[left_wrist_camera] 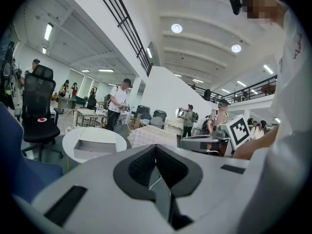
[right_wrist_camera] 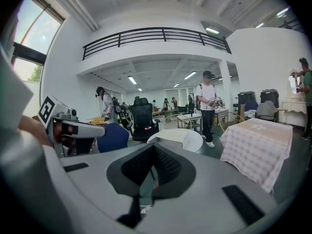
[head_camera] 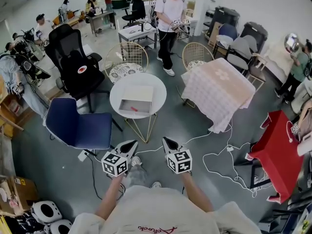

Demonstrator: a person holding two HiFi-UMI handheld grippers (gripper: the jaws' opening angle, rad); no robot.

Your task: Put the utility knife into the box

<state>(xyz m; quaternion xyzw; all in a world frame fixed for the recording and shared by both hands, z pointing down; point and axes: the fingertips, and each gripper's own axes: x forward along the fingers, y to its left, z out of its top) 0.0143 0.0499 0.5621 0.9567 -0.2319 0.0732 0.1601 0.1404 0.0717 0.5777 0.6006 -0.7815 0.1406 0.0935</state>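
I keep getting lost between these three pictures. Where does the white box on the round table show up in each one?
Head view: the white box is left of centre, on the round table.
Left gripper view: lower left, on the same table.
Right gripper view: just right of centre, small and far off.
Shared landmark: the black office chair with a red dot, near the table.

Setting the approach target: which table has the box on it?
The round white table, beside the blue chair: the white box lies on it. The square cloth-covered table to its right has none.
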